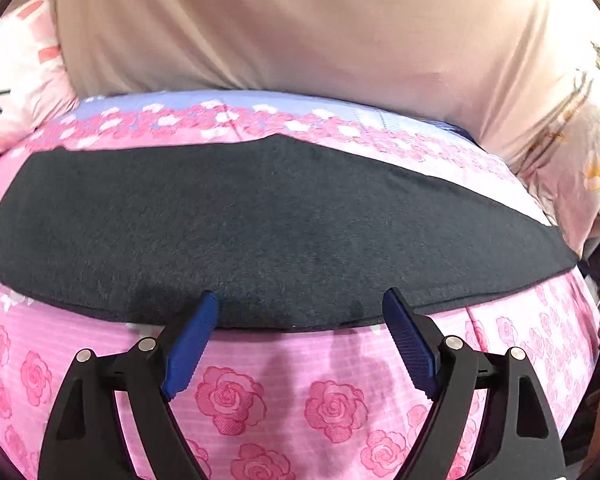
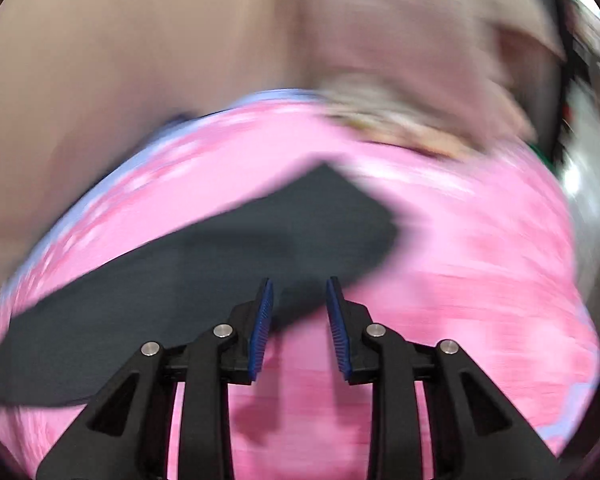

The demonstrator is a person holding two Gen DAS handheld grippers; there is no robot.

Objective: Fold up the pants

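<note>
Rose-print bedspread (image 1: 300, 400); dark pants (image 1: 260, 232) lengthwise left-right; both hand-held grippers (image 1: 300, 312) (image 2: 299, 292) open, empty

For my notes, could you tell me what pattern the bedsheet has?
Pink with darker pink roses on the bedsheet, clearest in the left wrist view.

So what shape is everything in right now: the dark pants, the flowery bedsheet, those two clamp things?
Pants: folded into a long flat band on the sheet.
Bedsheet: spread smooth beneath the pants.
Left hand-held gripper: wide open, empty, at the pants' near edge.
Right hand-held gripper: partly open, nothing between its pads.
</note>
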